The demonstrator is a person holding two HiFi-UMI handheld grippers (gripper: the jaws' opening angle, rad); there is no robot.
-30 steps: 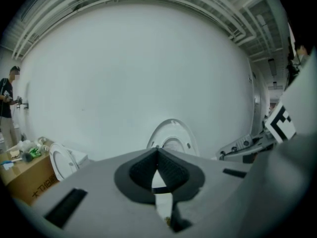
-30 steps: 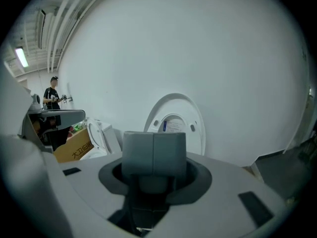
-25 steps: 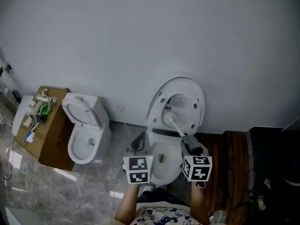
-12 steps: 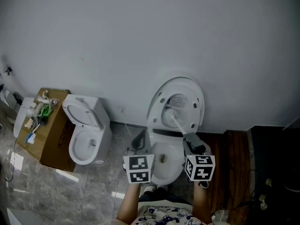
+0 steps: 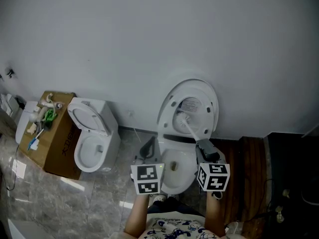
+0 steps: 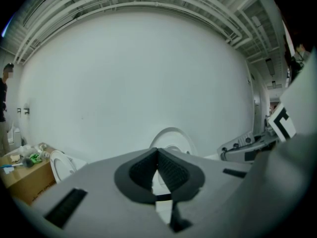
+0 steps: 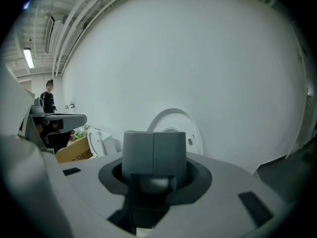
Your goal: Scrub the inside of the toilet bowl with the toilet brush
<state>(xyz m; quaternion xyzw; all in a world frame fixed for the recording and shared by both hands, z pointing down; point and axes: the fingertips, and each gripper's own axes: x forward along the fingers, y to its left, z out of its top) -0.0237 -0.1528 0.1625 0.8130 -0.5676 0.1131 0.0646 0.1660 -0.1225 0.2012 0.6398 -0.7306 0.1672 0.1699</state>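
**A:** Brush first. Where?

**B:** Toilet brush [image 5: 188, 129] is up out of the bowl. Its white shaft slants from the right gripper [image 5: 202, 146] toward the upper left. The head sits in front of the raised lid [image 5: 200, 99], centre of the head view, with no bristles on porcelain that I can see.

**A:** Grip?

**B:** Right jaws are pressed together on the handle. The right gripper view shows the two grey pads meeting, with a rounded white bit of handle just beneath them. Looks firm, but I can't tell how far the handle runs through.

**A:** The bowl?

**B:** Toilet bowl [image 5: 183, 181] is open at lower centre, below the brush and between the two grippers. The lid is tipped back toward the wall [image 5: 149, 44].

**A:** Left side?

**B:** Left gripper [image 5: 148, 148] hangs just left of the bowl. Its jaws are closed tip to tip with nothing between them. Idle, by the look of it.

**A:** Which step, then?

**B:** My read is brush in hand, scrubbing not under way at this instant. The next move calls for tipping the head down into the bowl. Then press the bristles against the inner wall under the rim and sweep round. The shaft is long and held near its end, so expect some wobble and keep the right hand steady.

**A:** Surroundings?

**B:** A second toilet [image 5: 92, 142] with its lid up stands at left. A cardboard box [image 5: 59, 144] with odds and ends on top is just beside it, far left. The floor is grey stone, with a dark wood strip at lower right.
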